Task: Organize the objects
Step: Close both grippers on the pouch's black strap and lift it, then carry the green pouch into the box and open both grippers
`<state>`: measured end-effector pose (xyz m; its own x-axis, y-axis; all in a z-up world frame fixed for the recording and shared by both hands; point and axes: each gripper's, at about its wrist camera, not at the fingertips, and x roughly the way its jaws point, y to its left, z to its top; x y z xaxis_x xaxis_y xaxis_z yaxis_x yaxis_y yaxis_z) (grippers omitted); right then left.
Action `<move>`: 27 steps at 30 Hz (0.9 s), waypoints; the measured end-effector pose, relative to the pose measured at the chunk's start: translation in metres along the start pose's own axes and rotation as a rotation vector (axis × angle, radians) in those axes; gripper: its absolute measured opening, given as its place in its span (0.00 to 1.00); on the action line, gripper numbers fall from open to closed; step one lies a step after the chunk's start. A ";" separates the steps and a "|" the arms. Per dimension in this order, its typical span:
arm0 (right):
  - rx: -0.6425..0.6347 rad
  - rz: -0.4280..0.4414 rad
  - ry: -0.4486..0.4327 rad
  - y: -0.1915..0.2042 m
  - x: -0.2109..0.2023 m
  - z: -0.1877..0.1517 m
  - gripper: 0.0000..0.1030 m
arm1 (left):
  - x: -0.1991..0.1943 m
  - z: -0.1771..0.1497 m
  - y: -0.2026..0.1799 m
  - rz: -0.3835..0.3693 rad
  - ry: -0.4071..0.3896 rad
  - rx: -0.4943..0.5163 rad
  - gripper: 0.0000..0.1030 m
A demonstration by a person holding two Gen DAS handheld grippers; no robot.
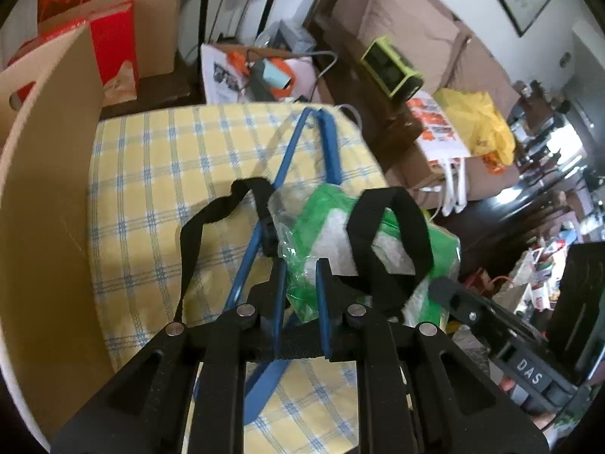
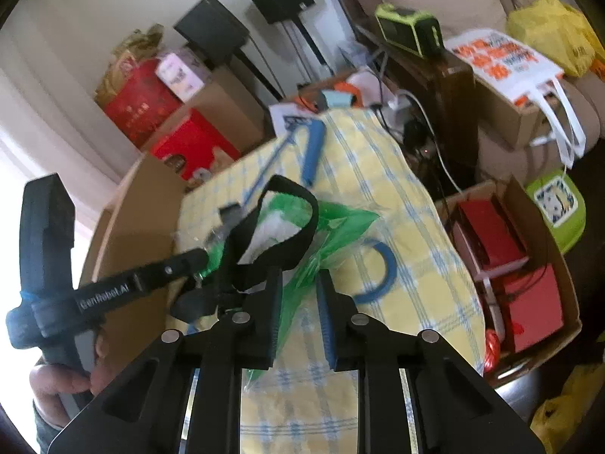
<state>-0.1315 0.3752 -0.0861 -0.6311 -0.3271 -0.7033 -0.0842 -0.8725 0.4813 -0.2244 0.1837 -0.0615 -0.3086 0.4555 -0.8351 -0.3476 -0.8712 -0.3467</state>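
1. Biggest thing here is the yellow checked cloth point(image 1: 159, 174) with thin blue lines, draped over a rounded surface. It drops off at the far edge and on the right side.
2. A tall cardboard wall point(image 1: 49, 227) runs right along the cloth's left edge, so that side is boxed in. On the right, an open cardboard box point(image 2: 544, 265) with red packages sits just beside the cloth.
3. The green plastic bag point(image 1: 332, 234) is crinkly and see-through, with something white inside. It sits over the cloth's near right part, with black webbing straps point(image 1: 389, 227) looped over it.
4. Blue resistance bands point(image 1: 302, 151) run from the far edge back toward the grippers, and a blue ring point(image 2: 378, 268) lies flat on the cloth to the right of the bag.
5. Left gripper point(image 1: 300, 276): jaws nearly together, pinching the bag's crumpled edge.
6. Right gripper point(image 2: 298, 283): also squeezed narrow on the green plastic.
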 end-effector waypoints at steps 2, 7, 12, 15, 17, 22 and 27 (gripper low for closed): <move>-0.018 0.004 -0.021 0.008 -0.008 0.006 0.18 | -0.012 0.000 -0.005 -0.023 -0.021 0.008 0.13; -0.041 0.027 -0.075 0.026 -0.029 0.021 0.18 | -0.046 0.006 -0.012 -0.063 -0.092 0.015 0.11; -0.072 0.057 -0.115 0.044 -0.051 0.031 0.18 | -0.082 0.012 -0.009 -0.093 -0.157 0.019 0.11; -0.103 0.074 -0.126 0.060 -0.060 0.034 0.18 | -0.106 0.014 -0.003 -0.098 -0.194 0.017 0.11; -0.122 0.087 -0.129 0.072 -0.063 0.036 0.18 | -0.119 0.013 0.002 -0.096 -0.215 0.014 0.11; -0.147 0.121 -0.119 0.097 -0.062 0.037 0.18 | -0.151 0.010 0.017 -0.086 -0.258 0.001 0.11; -0.187 0.151 -0.114 0.128 -0.061 0.038 0.18 | -0.184 0.010 0.031 -0.066 -0.310 -0.005 0.11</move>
<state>-0.1333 0.2973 0.0381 -0.7093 -0.4249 -0.5624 0.1549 -0.8723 0.4637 -0.1872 0.0748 0.0855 -0.5406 0.5446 -0.6412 -0.3718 -0.8384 -0.3986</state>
